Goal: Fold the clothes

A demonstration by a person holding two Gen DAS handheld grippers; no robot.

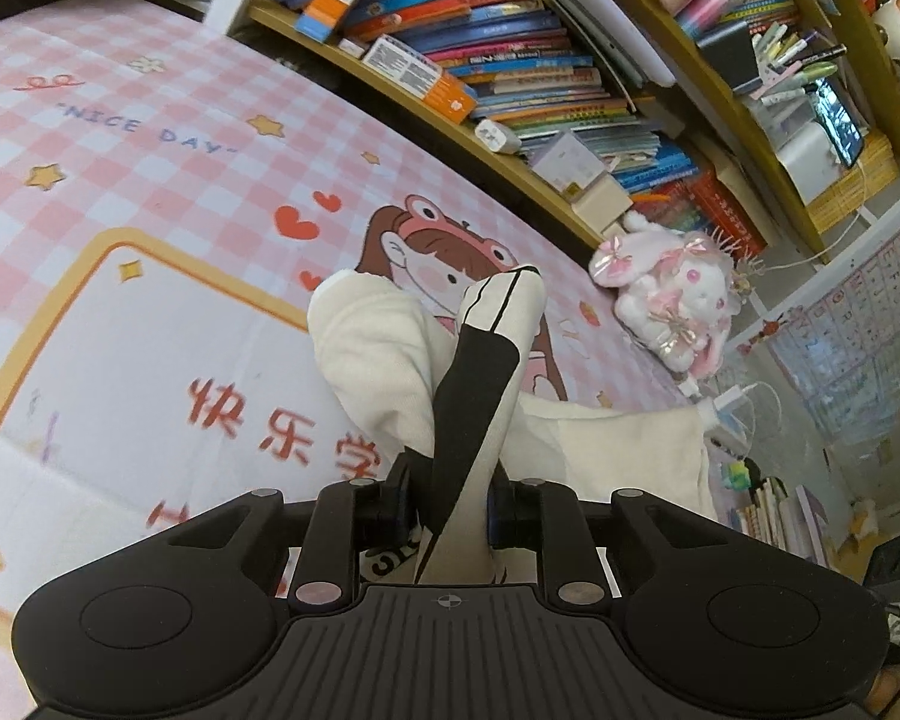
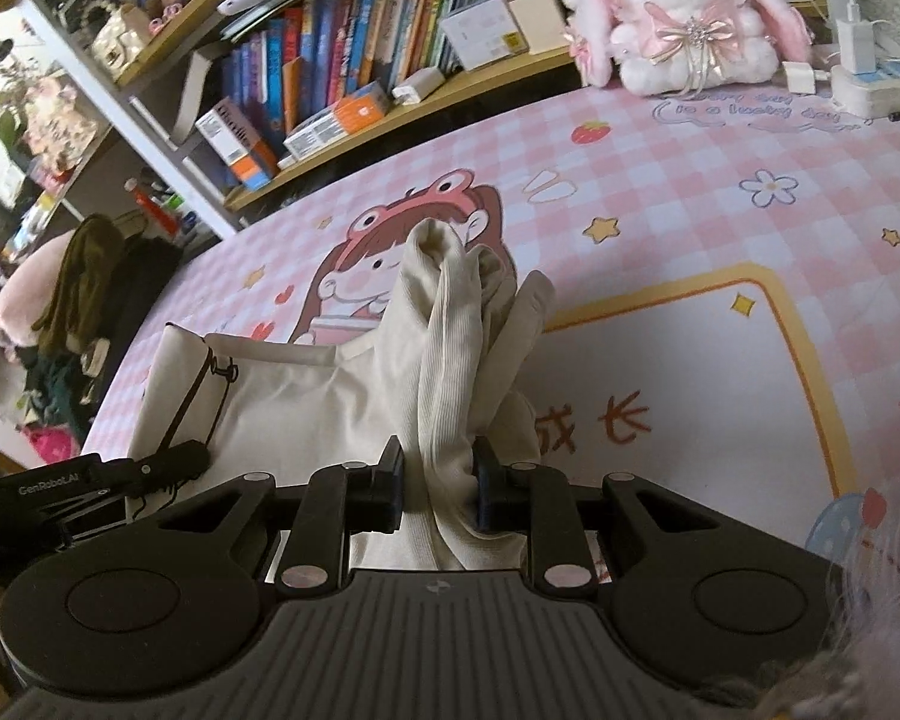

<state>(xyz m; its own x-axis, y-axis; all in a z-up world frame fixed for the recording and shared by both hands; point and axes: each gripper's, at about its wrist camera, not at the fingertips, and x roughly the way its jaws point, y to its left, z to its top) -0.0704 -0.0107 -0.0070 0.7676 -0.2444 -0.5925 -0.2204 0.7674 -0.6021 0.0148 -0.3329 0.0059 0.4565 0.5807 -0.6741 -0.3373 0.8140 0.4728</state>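
Left gripper (image 1: pixel 450 498): jaws clamped on a bunched fold of the cream garment (image 1: pixel 384 360) w/ black print; right gripper (image 2: pixel 438 480): jaws clamped on its ribbed cream edge, both folds lifted off the tabletop (image 1: pixel 120 138). Rest of garment lies flat on the pink checked mat near the tabletop's front edge. Open mat ahead; bookshelf (image 2: pixel 330 84) lines the far edge, plush bunny (image 2: pixel 684 18) & charger (image 2: pixel 858 48) at the far corner.
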